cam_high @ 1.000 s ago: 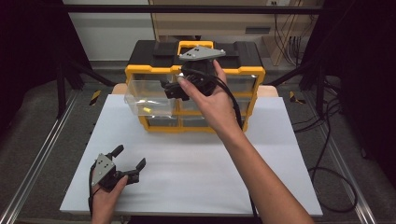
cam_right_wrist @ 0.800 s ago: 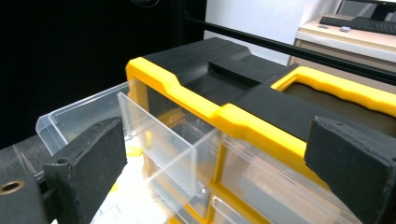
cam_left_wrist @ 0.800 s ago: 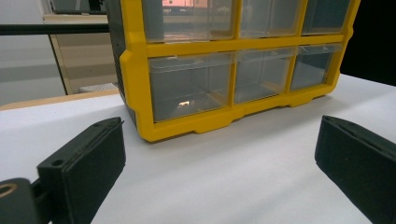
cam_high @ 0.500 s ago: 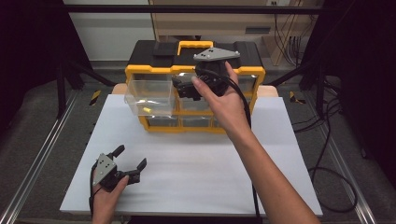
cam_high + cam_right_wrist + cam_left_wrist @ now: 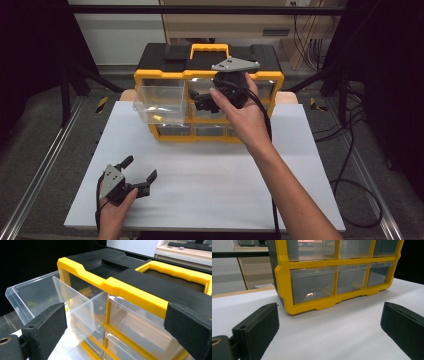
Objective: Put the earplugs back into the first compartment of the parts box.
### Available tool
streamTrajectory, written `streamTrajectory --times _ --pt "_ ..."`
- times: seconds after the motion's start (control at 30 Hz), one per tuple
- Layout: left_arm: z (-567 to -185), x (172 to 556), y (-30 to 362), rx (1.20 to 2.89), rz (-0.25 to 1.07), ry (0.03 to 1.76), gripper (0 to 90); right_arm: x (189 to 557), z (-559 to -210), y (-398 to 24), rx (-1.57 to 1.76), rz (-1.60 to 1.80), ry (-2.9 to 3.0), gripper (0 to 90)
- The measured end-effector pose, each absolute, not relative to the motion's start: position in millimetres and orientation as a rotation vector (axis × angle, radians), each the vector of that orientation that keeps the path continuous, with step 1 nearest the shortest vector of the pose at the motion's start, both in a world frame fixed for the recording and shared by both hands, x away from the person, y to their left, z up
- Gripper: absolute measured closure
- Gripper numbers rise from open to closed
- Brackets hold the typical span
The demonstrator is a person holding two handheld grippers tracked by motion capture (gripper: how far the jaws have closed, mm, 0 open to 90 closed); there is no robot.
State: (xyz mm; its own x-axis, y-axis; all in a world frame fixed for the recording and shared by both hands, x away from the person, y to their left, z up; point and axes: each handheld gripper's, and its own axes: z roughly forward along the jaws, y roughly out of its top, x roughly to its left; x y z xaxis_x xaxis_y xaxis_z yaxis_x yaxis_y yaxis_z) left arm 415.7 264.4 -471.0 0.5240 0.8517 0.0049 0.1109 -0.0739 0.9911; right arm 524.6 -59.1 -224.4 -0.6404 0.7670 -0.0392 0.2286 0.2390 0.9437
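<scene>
At the left of the high view, the left gripper (image 5: 138, 173) rests low on the white table (image 5: 210, 190), near its front edge, held by the left hand (image 5: 114, 210). Its jaws stand wide apart and hold nothing. In the left gripper view the same two black jaws rise from the bottom corners, and between them lies bare table and, farther off, the yellow organizer (image 5: 284, 280) with its lower row of clear drawers.

Going right, the organizer (image 5: 165, 134) stands at the far middle of the table, with a black top and a yellow handle (image 5: 209, 49). Its upper left drawer (image 5: 159, 102) is pulled out toward the person, while the other drawers sit closed. A small yellow piece (image 5: 157, 118) lies on the floor of the open drawer. In the right gripper view this drawer (image 5: 32, 298) sticks out at the left, and small yellow things show dimly through its clear wall.

Further right, the right gripper (image 5: 202, 102) is held by the right hand (image 5: 245, 117) in front of the organizer's upper row, just right of the open drawer. Its jaws are spread and grasp nothing; in the right gripper view they stand far apart with the organizer (image 5: 130, 290) between them, not touching it.
</scene>
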Motion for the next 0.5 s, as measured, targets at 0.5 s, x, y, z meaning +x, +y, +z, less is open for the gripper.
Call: streamTrajectory --times 0.5 --pt "-469.1 406.3 265.8 1.537 0.755 0.872 2.1 497.9 -248.1 -103.2 0.903 1.425 1.984 3.4"
